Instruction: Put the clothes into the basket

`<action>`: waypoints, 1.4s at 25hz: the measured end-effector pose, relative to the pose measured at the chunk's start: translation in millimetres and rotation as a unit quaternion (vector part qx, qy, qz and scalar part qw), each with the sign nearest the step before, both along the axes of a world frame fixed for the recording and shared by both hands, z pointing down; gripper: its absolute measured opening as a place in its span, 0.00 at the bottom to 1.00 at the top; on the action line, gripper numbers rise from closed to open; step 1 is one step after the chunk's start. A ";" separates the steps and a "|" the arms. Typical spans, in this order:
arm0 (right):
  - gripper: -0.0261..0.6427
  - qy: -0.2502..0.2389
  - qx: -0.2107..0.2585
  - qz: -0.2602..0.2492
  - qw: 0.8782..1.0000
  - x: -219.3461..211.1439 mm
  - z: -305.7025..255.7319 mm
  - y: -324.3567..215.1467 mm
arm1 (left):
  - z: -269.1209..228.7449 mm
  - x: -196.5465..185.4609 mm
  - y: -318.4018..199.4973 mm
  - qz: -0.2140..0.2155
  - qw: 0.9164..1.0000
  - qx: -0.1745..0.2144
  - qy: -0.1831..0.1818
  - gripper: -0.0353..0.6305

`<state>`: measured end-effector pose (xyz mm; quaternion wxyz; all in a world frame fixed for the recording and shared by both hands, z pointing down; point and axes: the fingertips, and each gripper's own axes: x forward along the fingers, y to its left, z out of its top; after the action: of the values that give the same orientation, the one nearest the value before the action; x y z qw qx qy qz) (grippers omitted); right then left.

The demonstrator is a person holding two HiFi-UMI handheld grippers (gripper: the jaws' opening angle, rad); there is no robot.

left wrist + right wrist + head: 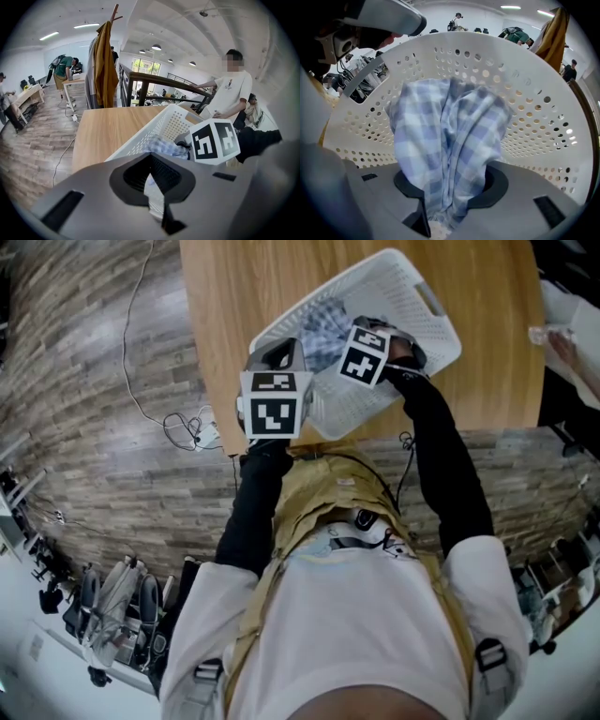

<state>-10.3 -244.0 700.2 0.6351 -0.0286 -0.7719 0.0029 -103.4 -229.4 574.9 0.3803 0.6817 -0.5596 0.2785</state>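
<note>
In the head view, the basket (417, 282) is seen tilted on the table (225, 296). The left gripper (277, 354) is at its near rim and the right gripper (380, 334) is inside it.

In the left gripper view, the jaws are nearly together on a pale perforated strip, judged to be the basket wall. Should that hold slip, the basket could drop or slide.

In the right gripper view, the 2 jaws are clamped, part-way apart, on the bunched checked cloth (445, 140) inside the basket. If the gripper is withdrawn before release, the cloth could be dragged back out.
</note>
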 end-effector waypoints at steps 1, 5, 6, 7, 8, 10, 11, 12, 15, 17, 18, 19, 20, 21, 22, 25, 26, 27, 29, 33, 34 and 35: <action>0.35 0.003 -0.001 -0.005 1.000 -0.8 3.5 0.9 | 0.5 -0.8 0.3 0.000 1.000 -0.001 -0.001 0.05; 0.35 0.021 -0.006 -0.022 1.000 1.5 19.5 3.9 | 3.0 -1.9 1.8 -0.001 1.000 -0.006 -0.003 0.05; 0.35 0.025 -0.008 -0.025 0.999 2.3 23.9 4.3 | 3.5 -2.1 1.6 -0.001 1.000 -0.007 -0.003 0.05; 0.35 0.030 -0.009 -0.028 0.999 3.3 28.3 4.6 | 3.8 -2.3 1.4 -0.001 1.000 -0.007 -0.004 0.05; 0.35 0.035 -0.010 -0.031 0.999 4.5 32.7 5.0 | 4.0 -2.5 1.2 -0.001 1.000 -0.007 -0.004 0.05; 0.35 0.043 -0.013 -0.036 0.998 6.4 41.0 6.3 | 4.2 -2.9 1.2 0.000 1.000 -0.007 -0.005 0.05; 0.35 0.046 -0.014 -0.038 0.998 7.2 44.7 6.7 | 4.4 -2.7 1.6 0.001 1.000 -0.008 -0.005 0.05; 0.35 0.049 -0.013 -0.041 0.998 7.9 47.9 6.5 | 4.6 -2.4 1.8 0.001 1.000 -0.009 -0.005 0.05; 0.36 0.058 -0.007 -0.050 0.997 8.9 57.3 4.8 | 5.8 -1.6 1.8 0.003 1.000 -0.010 -0.006 0.05; 0.36 0.062 -0.008 -0.053 0.997 9.0 63.6 4.6 | 6.5 -1.1 1.6 0.004 1.000 -0.010 -0.007 0.05; 0.36 0.063 -0.009 -0.053 0.997 9.3 66.5 5.0 | 6.8 -0.8 1.7 0.004 1.000 -0.011 -0.007 0.05; 0.36 0.065 -0.011 -0.052 0.996 9.8 69.4 5.4 | 7.2 -0.4 1.8 0.005 1.000 -0.011 -0.007 0.05; 0.36 0.066 -0.011 -0.051 0.996 10.4 72.3 5.8 | 7.4 -0.2 1.7 0.005 1.000 -0.011 -0.007 0.05; 0.37 0.067 -0.011 -0.050 0.996 10.9 74.9 6.0 | 7.6 -0.4 1.5 0.005 1.000 -0.011 -0.007 0.05; 0.37 0.068 -0.009 -0.049 0.996 11.4 77.1 5.8 | 7.6 -1.0 1.3 0.004 1.000 -0.011 -0.007 0.05; 0.37 0.072 -0.001 -0.052 0.996 11.6 82.1 5.1 | 7.6 -3.7 1.9 0.003 1.000 -0.010 -0.009 0.05; 0.38 0.073 0.000 -0.051 0.996 11.5 83.8 4.8 | 7.5 -4.1 2.3 0.002 1.000 -0.010 -0.009 0.05; 0.39 0.074 0.002 -0.050 0.996 11.5 85.6 4.4 | 7.4 -4.3 2.7 0.002 1.000 -0.011 -0.009 0.05; 0.42 0.075 0.004 -0.046 0.996 11.8 87.3 3.3 | 6.1 -4.6 2.7 0.002 1.000 -0.009 -0.009 0.05; 0.53 0.071 0.005 -0.044 0.996 11.2 80.3 2.6 | 0.9 -6.5 2.2 0.001 1.000 -0.002 -0.009 0.05; 0.54 0.069 0.006 -0.044 0.997 11.1 76.9 2.0 | -1.2 -6.6 2.1 0.001 1.000 0.000 -0.009 0.05; 0.55 0.067 0.008 -0.044 0.997 11.3 72.7 1.0 | -3.5 -6.4 2.0 0.002 1.000 0.003 -0.008 0.05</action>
<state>1.0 -243.0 772.9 0.6854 -0.0573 -0.7253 -0.0292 -109.9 -227.4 571.4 0.3733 0.6813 -0.5625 0.2830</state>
